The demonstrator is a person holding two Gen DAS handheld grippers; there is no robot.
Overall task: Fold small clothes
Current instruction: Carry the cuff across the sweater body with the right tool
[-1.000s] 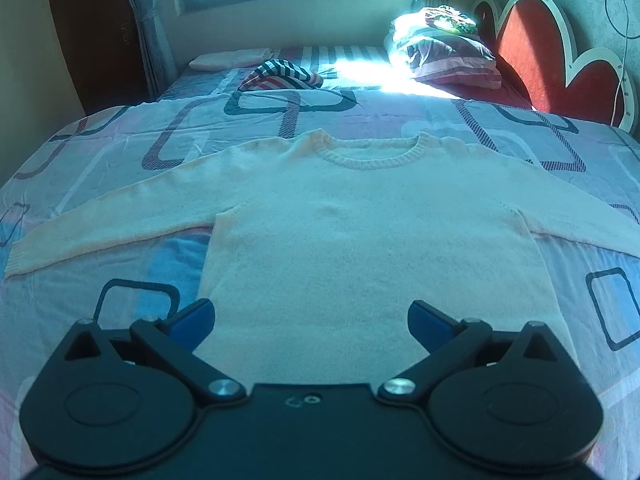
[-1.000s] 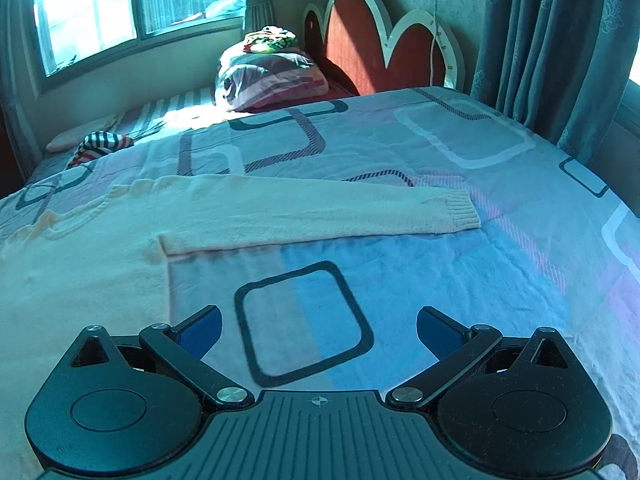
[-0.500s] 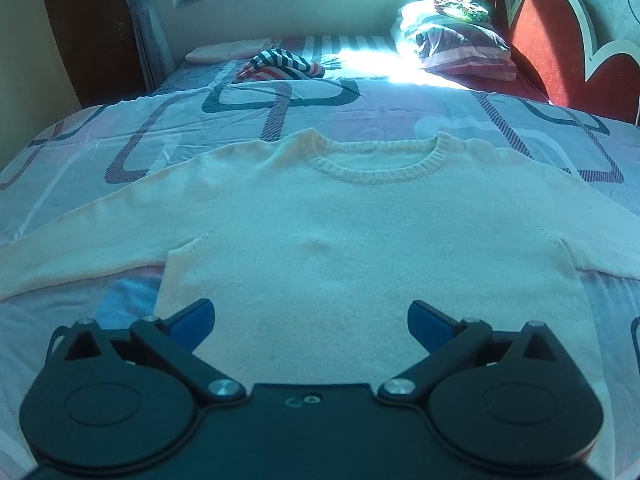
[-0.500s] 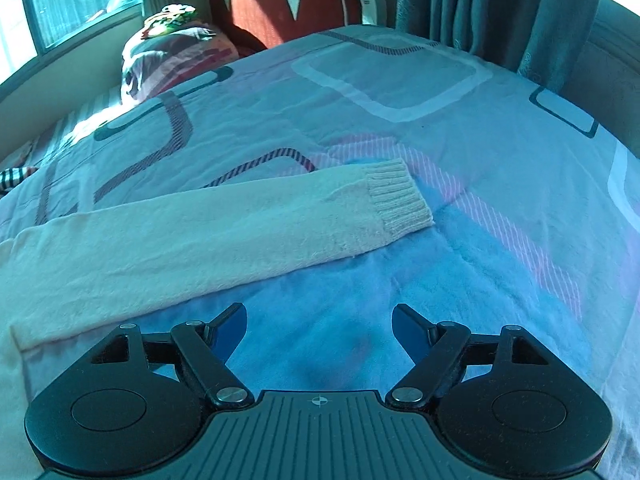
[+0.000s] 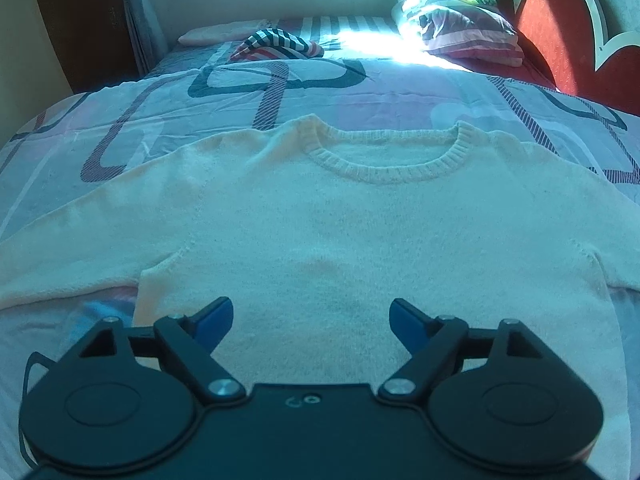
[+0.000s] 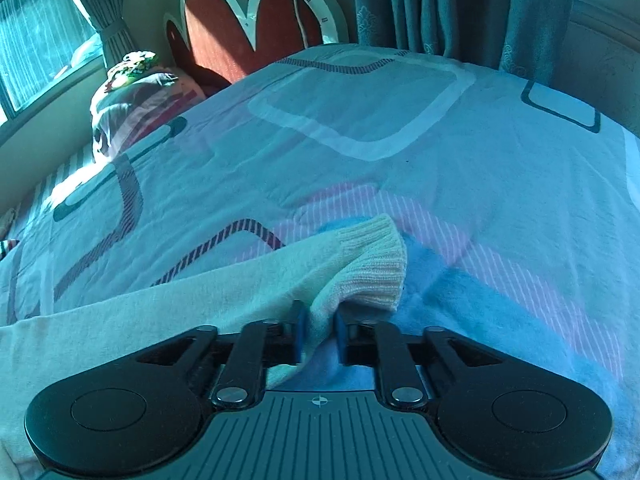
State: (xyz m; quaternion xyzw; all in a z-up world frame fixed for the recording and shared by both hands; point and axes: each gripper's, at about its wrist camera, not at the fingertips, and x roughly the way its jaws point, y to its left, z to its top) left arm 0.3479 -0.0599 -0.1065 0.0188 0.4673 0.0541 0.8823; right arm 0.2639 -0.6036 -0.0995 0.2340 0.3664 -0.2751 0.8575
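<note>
Low in the middle of the right wrist view, the right gripper (image 6: 318,330) has its blue jaws pinched tight on the sleeve (image 6: 224,292) of the cream sweater (image 5: 360,232), gripping just short of the ribbed cuff (image 6: 376,260), which bunches and lifts off the bedspread (image 6: 440,160). This looks like the opening step of the fold: sleeve taken, nothing turned over yet. The next move, I'd judge, calls for carrying that sleeve up and across onto the body without dragging the knit askew. In the left wrist view the left gripper (image 5: 312,320) sits over the lower chest of the sweater, jaws narrowing from wide with nothing caught between them. The sweater lies flat, face up, neckline (image 5: 384,160) toward the upper middle of the frame, soft and fuzzy, spread across the patterned bed.
</note>
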